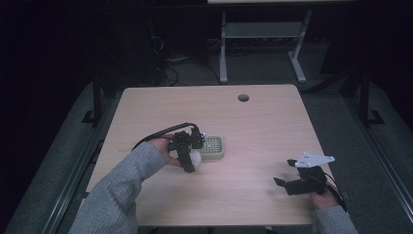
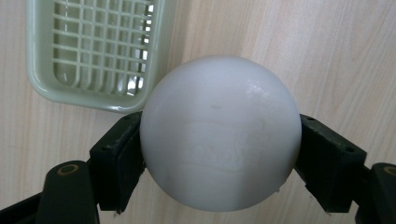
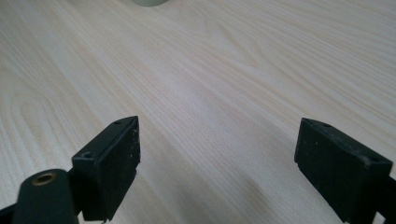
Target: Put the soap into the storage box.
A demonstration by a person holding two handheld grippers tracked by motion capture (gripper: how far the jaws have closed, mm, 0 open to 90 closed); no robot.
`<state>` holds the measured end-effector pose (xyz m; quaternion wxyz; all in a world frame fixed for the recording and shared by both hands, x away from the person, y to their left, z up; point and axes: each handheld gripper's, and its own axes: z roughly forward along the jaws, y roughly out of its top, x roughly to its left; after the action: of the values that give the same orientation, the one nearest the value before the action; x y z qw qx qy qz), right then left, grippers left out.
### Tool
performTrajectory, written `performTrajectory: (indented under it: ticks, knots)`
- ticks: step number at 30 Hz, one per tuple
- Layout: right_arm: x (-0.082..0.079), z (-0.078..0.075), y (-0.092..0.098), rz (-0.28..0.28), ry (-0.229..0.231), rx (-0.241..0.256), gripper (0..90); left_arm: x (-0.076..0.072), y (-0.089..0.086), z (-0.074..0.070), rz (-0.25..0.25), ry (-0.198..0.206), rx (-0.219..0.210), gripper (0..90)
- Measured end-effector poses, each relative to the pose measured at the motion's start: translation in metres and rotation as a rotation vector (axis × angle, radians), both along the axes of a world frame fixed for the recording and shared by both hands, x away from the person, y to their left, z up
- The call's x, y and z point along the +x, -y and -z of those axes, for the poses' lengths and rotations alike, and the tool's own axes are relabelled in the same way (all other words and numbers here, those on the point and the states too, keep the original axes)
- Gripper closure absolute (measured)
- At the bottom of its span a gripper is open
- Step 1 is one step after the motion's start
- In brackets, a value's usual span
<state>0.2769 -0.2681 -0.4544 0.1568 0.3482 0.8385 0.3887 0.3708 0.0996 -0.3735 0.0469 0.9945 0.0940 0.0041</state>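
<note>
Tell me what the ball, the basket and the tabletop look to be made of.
White ball: probably smooth plastic, a semi-matte shell with soft highlights and faint moulded bands.
Pale green basket: moulded plastic, glossy, with a grid floor and rounded rim.
Table: light wood or wood-look laminate, matte, with visible grain lines.

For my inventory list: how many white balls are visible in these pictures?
1. The white ball is clamped in the left gripper, beside the green basket. None lies in the basket's visible part.

The high view is dim with dark surroundings, while both gripper views are bright and sharp.
</note>
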Motion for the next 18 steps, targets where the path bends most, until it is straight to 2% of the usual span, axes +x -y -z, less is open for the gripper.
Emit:
performTrajectory:
  ticks: [18]
  knots:
    - [0.000,-0.001,0.000,0.001,0.006,0.001,13.6,0.022,0.008,-0.009,-0.012,0.015,0.007,22.9]
